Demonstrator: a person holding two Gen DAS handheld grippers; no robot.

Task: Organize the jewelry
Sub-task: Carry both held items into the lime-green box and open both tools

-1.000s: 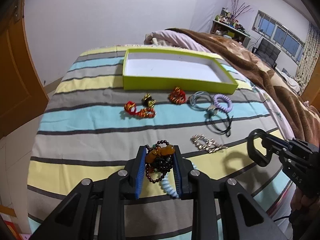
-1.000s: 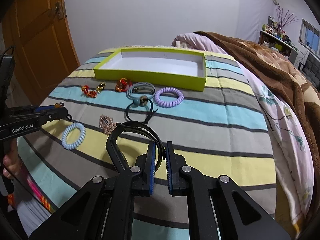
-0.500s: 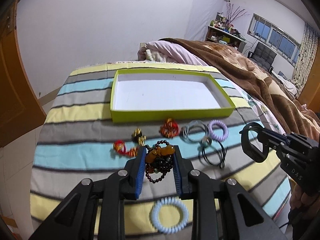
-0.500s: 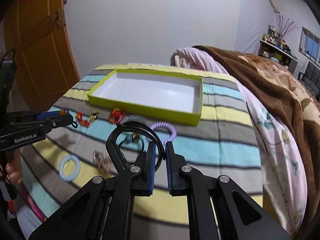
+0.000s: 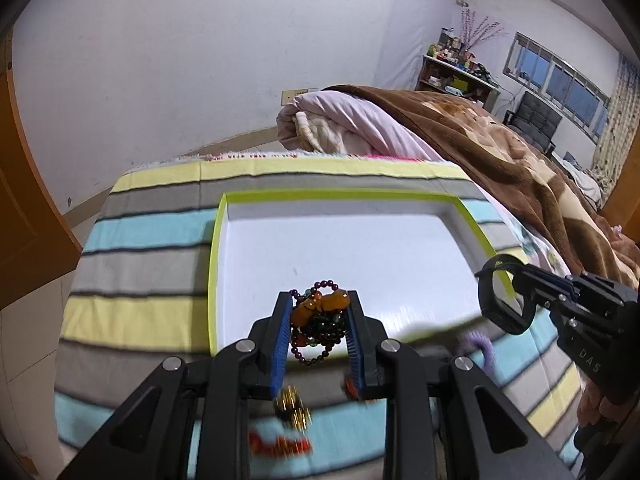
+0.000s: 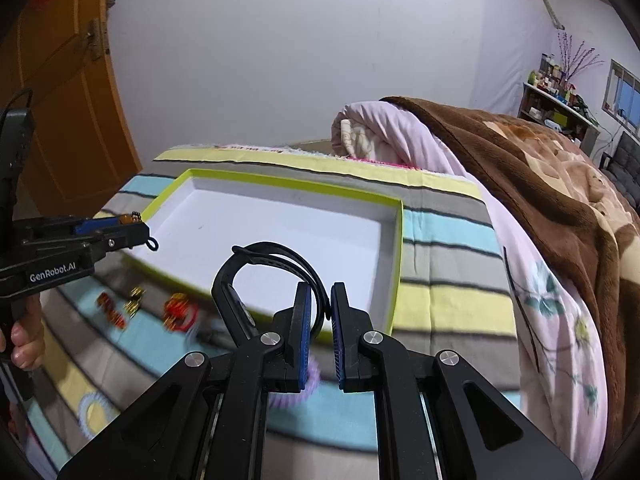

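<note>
Between the blue pads of the left tool (image 5: 318,330), clamped tight, hangs the beaded bracelet (image 5: 320,322), just past the near wall of the green tray (image 5: 213,272), whose white floor lies ahead and below. To its right, the right tool (image 6: 320,320) pinches a black band (image 6: 264,264), nearer the tray's right end.

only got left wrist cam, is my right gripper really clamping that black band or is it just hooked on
Observer: Clamped. The right wrist view shows the black band pinched between the right gripper's blue pads, jaws nearly closed.
Operator: lost the pale blue coil tie, where is it
Observer: The pale blue coil tie lies on a yellow stripe of the bedspread, nearer you than the red trinkets.
</note>
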